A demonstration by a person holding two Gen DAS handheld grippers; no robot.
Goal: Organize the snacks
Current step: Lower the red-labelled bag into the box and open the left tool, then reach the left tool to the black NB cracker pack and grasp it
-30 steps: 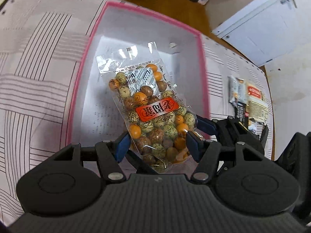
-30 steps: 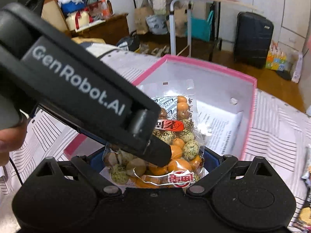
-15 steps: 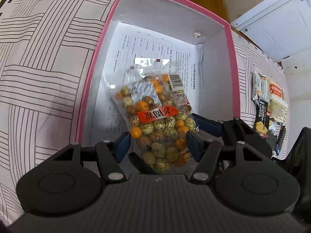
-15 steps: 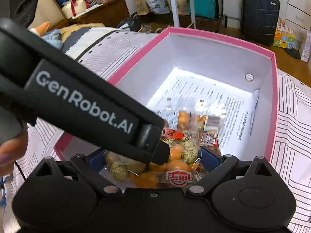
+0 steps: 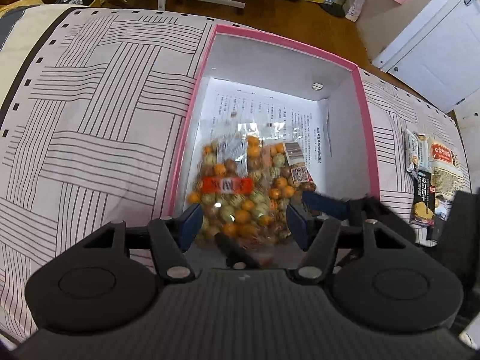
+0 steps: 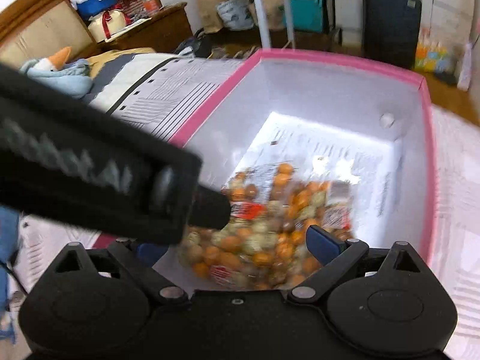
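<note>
Two clear bags of orange, green and brown coated nuts hang inside the pink-rimmed white box [image 5: 282, 40]. My left gripper [image 5: 243, 225] is shut on the bag with the red label [image 5: 228, 186]. Beside it on the right is the second bag [image 5: 288, 174], with a QR sticker showing. A blue finger [image 5: 324, 202] of my right gripper reaches it. In the right wrist view, my right gripper [image 6: 237, 249] is shut on that second bag [image 6: 270, 240] over the box [image 6: 330, 60]. The left gripper's black body [image 6: 90, 180] hides its left finger. I cannot tell whether the bags touch the box floor.
A printed paper sheet [image 5: 270, 111] lines the box floor. The box sits on a striped bedspread [image 5: 90, 120]. Several snack packets [image 5: 432, 174] lie on the bedspread right of the box. Furniture, bags and a dark suitcase [image 6: 390, 18] stand on the wooden floor beyond.
Both bags have sunk deeper into the box. The second bag now shows beside the first in the left wrist view, and that camera has tilted up to show more of the room.
</note>
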